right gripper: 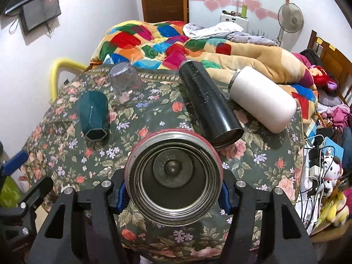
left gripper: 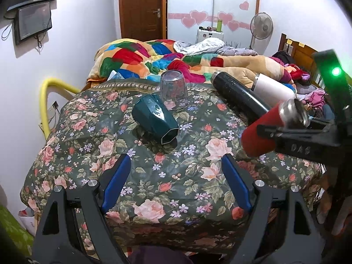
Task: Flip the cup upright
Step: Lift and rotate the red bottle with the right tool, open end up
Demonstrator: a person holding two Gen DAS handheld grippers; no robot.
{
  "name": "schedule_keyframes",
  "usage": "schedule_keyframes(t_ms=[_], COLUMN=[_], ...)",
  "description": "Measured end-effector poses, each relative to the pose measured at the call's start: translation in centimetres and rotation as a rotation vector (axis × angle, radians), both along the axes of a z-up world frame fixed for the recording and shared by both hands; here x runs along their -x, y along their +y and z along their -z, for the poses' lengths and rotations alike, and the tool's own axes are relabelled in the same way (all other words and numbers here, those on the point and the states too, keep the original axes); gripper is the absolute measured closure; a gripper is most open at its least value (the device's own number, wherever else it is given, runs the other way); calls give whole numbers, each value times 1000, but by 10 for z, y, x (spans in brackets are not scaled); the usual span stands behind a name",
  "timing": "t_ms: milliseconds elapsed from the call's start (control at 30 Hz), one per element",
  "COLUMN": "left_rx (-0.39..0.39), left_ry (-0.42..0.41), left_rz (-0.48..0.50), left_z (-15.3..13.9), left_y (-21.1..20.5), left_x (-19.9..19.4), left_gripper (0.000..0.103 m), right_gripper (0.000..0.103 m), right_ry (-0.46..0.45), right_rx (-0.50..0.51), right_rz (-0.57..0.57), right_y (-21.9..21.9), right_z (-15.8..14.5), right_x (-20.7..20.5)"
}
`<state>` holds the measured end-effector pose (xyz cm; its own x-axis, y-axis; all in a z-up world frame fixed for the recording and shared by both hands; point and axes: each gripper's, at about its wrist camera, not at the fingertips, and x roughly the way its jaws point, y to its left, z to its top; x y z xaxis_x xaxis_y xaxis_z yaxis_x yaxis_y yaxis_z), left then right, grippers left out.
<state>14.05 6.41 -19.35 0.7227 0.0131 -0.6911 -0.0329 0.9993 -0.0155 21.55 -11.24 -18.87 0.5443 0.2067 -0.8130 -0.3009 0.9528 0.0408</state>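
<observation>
The right gripper [right gripper: 173,190] is clamped on the red cup [right gripper: 173,176]: its blue-padded fingers [right gripper: 225,198] press against opposite sides of the cup body near the steel rim. In the right wrist view the cup's open mouth faces the camera, so the stamped steel bottom inside is visible, while the red outer wall shows only as a thin band at the top edge. In the left wrist view the same cup [left gripper: 261,129] lies tilted, roughly horizontal, held above the floral cloth [left gripper: 154,171] at the right side, mouth toward the gripper body. Whether the cup base touches the cloth cannot be determined.

The left gripper [left gripper: 173,180] is released — its blue fingers [left gripper: 118,180] stand wide apart over bare cloth, holding nothing, pointed toward the green cup [left gripper: 155,118].

Surrounding items:
- The green faceted cup lies on its side, mouth toward the cameras.
- A clear glass [left gripper: 173,92] stands inverted just behind it.
- A black flask [right gripper: 209,107] lies on its side, open end near the red cup.
- A white flask [right gripper: 264,99] lies beside the black one, partly on the patchwork blanket [right gripper: 143,41].

The lower parts of both grippers are cut off by the frame edge; the hands holding them are not visible.
</observation>
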Motion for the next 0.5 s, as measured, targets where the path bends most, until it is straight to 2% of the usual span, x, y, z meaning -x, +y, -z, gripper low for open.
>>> schedule_keyframes(t_ms=[233, 500], left_rx=[6, 11], left_ry=[14, 32], left_rz=[-6, -24], left_z=[4, 9], left_y=[-1, 3], left_x=[-4, -7], left_gripper=[19, 19], right_gripper=[44, 44], right_ry=[57, 25], right_rx=[25, 72], right_rz=[-21, -46], right_y=[8, 22], right_z=[20, 23], right_x=[-6, -18])
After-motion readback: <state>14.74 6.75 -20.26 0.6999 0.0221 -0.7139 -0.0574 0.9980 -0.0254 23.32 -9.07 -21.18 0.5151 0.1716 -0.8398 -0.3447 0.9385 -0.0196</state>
